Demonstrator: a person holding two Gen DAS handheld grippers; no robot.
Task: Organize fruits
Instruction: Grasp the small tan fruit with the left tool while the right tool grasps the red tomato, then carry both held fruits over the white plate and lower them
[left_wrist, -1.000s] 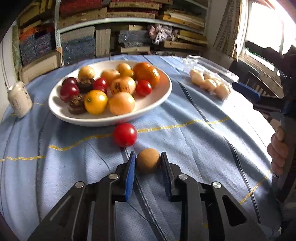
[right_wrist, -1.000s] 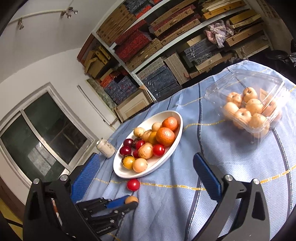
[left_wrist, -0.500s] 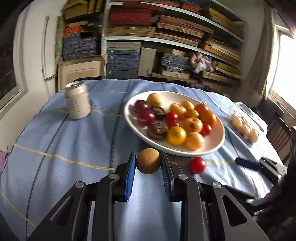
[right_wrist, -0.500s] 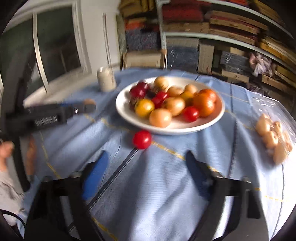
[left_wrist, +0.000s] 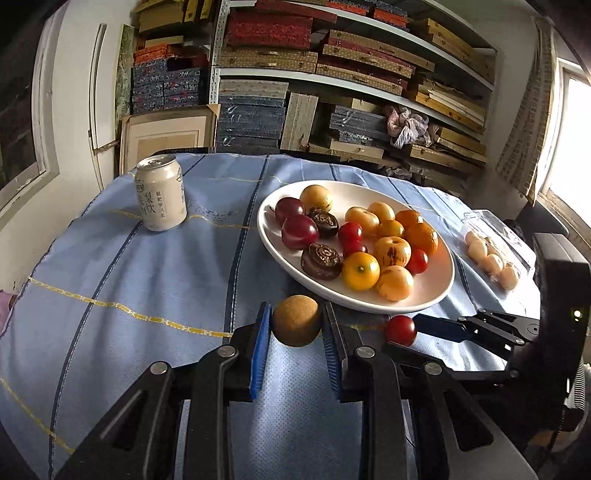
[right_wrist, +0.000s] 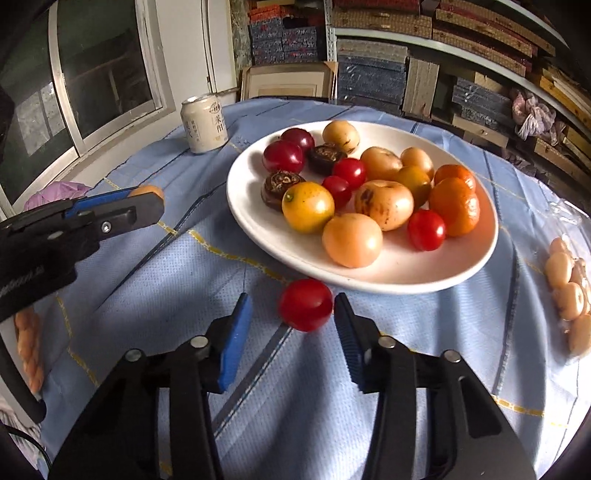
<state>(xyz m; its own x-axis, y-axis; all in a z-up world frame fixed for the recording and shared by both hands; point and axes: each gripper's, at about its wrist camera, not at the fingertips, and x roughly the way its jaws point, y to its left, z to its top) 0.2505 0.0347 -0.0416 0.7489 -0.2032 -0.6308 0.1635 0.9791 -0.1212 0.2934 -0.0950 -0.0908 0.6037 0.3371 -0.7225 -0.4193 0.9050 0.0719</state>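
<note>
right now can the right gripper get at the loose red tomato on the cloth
Probably yes. The red tomato already sits between the fingers of the right gripper, whose jaws have just been closing; one pad seems to touch it, the other stands off. Nothing blocks it, and the plate lies just beyond.

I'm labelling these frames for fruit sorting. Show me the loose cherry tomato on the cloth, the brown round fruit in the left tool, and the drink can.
loose cherry tomato (right_wrist: 305, 304), right wrist view, centre of its skin
brown round fruit (left_wrist: 296, 320), left wrist view, middle of its front
drink can (left_wrist: 161, 198), left wrist view, printed side
</note>
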